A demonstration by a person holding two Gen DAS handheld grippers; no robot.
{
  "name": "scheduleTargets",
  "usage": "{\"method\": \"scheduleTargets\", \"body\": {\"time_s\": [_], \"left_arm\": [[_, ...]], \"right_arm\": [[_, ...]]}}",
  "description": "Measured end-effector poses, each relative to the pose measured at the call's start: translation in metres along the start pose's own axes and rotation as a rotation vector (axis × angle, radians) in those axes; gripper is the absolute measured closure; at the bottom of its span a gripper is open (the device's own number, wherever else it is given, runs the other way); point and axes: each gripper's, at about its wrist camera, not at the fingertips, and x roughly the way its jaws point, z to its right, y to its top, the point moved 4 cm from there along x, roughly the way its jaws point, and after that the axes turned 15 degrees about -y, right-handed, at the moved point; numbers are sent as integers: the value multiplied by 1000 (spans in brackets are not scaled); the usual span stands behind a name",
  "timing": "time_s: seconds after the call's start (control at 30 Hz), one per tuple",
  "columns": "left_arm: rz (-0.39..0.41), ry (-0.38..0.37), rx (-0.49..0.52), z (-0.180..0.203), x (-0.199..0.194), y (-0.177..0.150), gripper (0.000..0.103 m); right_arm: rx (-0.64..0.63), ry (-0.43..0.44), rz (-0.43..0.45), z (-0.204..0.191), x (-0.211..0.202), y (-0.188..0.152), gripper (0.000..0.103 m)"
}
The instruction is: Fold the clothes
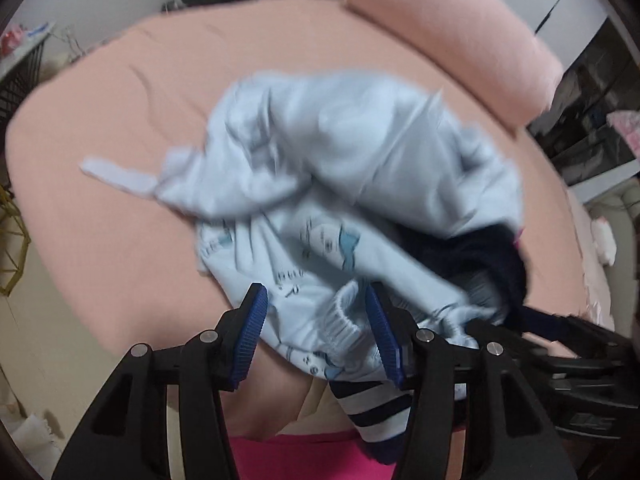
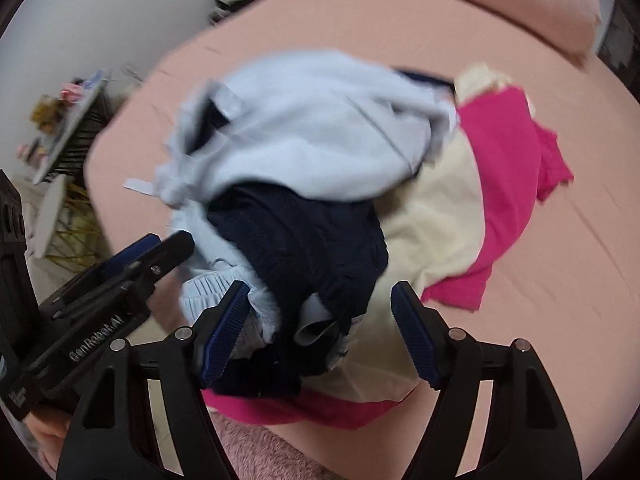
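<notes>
Both grippers, left gripper (image 1: 316, 328) and right gripper (image 2: 320, 328), gape, unclenched, over the soft, light, limp pale-blue garment (image 2: 304, 128); its ribbed cuff (image 1: 344, 320) at 6 o'clock offers firm hold.

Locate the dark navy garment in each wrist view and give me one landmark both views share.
Left wrist view: the dark navy garment shows only as a patch at right of centre, under the pale blue clothes.
Right wrist view: it lies at centre, low in the pile.
Shared landmark: the pale blue garment's white strap, pointing left onto the pink bedsheet.
</notes>
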Motion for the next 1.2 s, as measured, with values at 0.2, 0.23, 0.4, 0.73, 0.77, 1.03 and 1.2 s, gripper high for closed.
{"method": "scheduleTargets", "body": {"time_s": [0.2, 0.23, 0.4, 0.73, 0.77, 1.03, 1.2], "left_arm": [[14, 18, 97, -2, -6, -19, 96], [13, 38, 99, -6, -8, -21, 96], [54, 17, 13, -36, -20, -20, 96], [-8, -28, 34, -32, 21, -14, 72], [4, -52, 34, -28, 20, -16, 84], [58, -216, 95, 22, -14, -27, 86], [82, -332, 133, 71, -30, -31, 86]], "right_arm": [[-100, 98, 47, -13, -19, -15, 41], [-103, 108, 45, -14, -21, -17, 41], [-50, 135, 26, -18, -14, -14, 41], [-29, 149, -91, -48, 27, 1, 26], [-30, 155, -100, -49, 32, 0, 37], [-10, 251, 9, -34, 8, -8, 75], [32, 302, 66, -6, -25, -15, 78]]}}
